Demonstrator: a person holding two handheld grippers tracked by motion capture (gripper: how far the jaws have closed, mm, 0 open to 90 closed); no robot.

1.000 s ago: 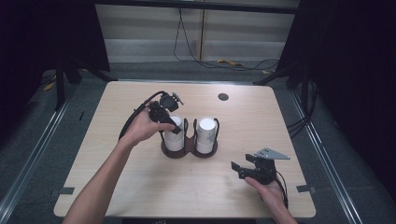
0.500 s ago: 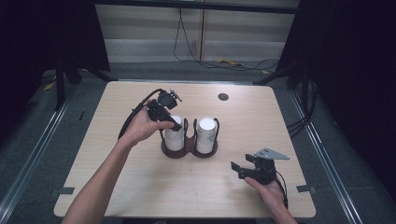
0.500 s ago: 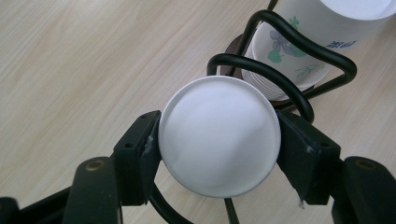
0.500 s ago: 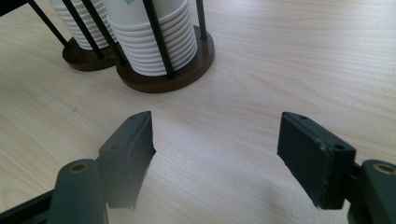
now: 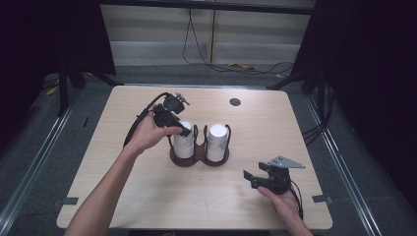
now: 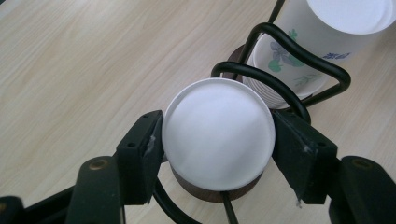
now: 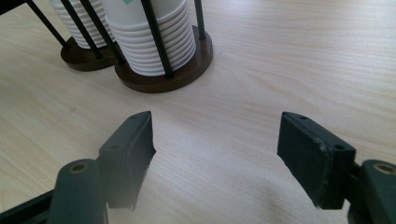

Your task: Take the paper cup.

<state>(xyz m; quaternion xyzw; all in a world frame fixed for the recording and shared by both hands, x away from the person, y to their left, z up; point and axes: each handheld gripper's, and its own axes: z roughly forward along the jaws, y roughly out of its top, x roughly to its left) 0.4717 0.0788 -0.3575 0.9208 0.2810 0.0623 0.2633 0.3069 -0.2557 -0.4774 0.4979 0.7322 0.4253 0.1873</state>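
Note:
Two stacks of upside-down white paper cups stand in a dark wire holder (image 5: 199, 160) at the table's middle. My left gripper (image 5: 184, 130) reaches over the left stack (image 5: 183, 145) from the far left. Its jaws have just been closing, and its pads (image 6: 148, 140) now press both sides of the top cup (image 6: 217, 144). The right stack (image 5: 217, 141), printed with flowers (image 6: 280, 53), stands beside it. My right gripper (image 5: 250, 178) rests low near the table's front right, its jaws open (image 7: 215, 135) over bare wood, pointing toward the holder's base (image 7: 187, 70).
A round black grommet (image 5: 235, 102) sits in the light wooden table (image 5: 305, 132) at the back. Each gripper trails a black cable across the tabletop. Dark stands and cables lie on the floor beyond the far edge.
The left gripper's jaws have drawn in onto the top cup of the left stack. Neither hand has moved across the table.

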